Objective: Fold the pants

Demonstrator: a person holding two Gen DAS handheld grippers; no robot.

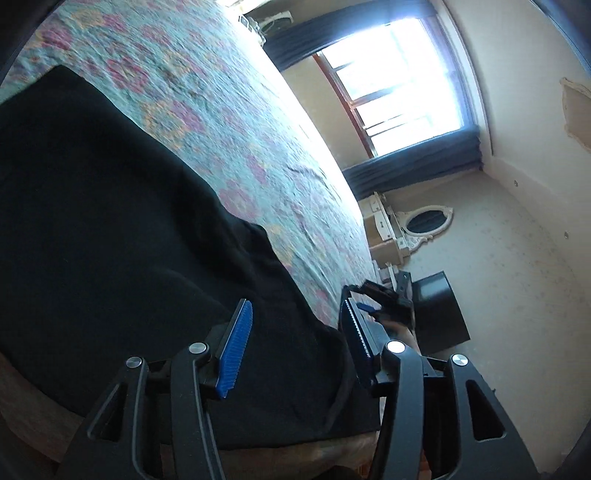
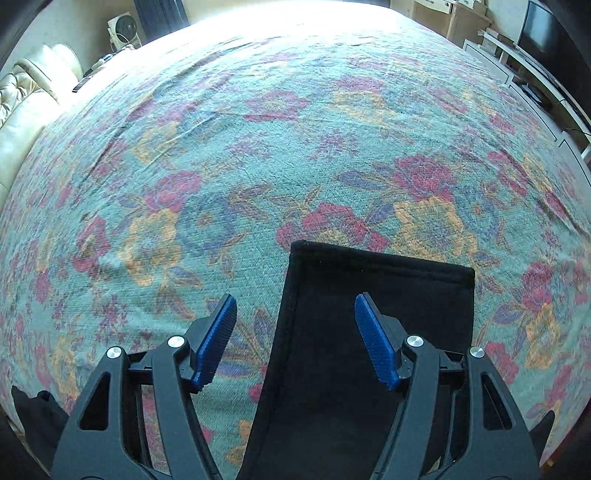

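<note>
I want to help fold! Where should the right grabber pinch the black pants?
Probably the hemmed corner of the pants, coming from the bedspread side. That edge lies flat and bare, already between the open right gripper fingers.

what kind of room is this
Most likely a bedroom in a home. Black pants lie on a wide bed under a floral bedspread; a curtained window, an oval mirror and a dark TV screen stand around it.
</note>
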